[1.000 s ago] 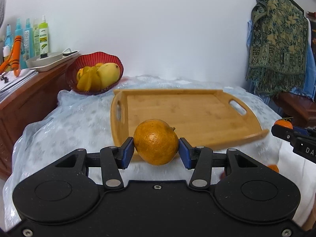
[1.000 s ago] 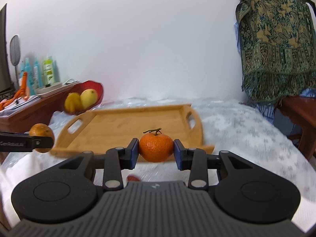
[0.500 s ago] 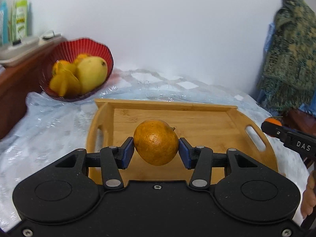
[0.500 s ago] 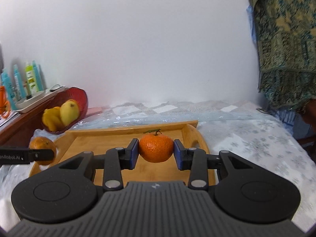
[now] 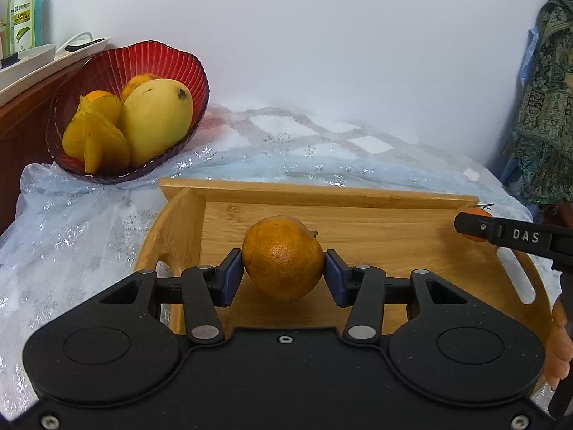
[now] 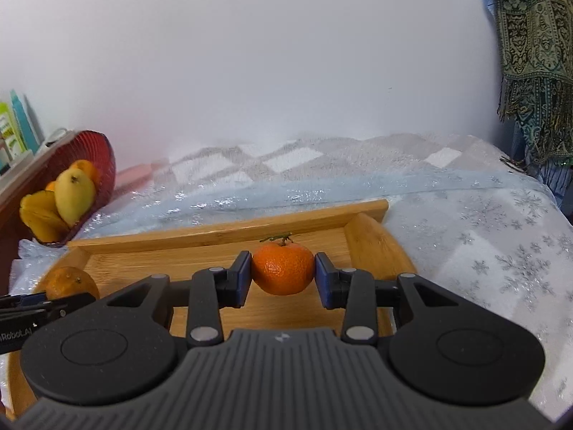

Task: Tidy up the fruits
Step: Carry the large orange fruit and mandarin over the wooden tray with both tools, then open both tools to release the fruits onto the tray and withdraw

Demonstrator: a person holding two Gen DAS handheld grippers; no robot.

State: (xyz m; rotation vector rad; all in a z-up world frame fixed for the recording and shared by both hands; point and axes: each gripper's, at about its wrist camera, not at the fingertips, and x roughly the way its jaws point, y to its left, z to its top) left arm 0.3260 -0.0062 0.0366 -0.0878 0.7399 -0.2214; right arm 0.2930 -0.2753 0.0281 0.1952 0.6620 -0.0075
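Observation:
My left gripper (image 5: 283,279) is shut on a dull orange (image 5: 283,258) and holds it over the left part of the wooden tray (image 5: 358,193). My right gripper (image 6: 283,279) is shut on a bright tangerine (image 6: 283,268) with a green stem, over the right part of the tray (image 6: 229,229). The orange also shows at the left of the right wrist view (image 6: 70,283). The tangerine shows at the right edge of the left wrist view (image 5: 478,209), behind the right gripper's finger.
A red fluted bowl (image 5: 118,64) with a mango (image 5: 155,118), starfruit (image 5: 95,139) and oranges stands at the far left by a wooden cabinet (image 5: 21,104) with bottles. A snowflake cloth (image 6: 483,251) covers the table. A patterned shawl (image 6: 533,53) hangs at the right.
Both grippers have moved forward with their fruit, from in front of the tray to over it. The tray and bowl look closer. Both grips are unchanged.

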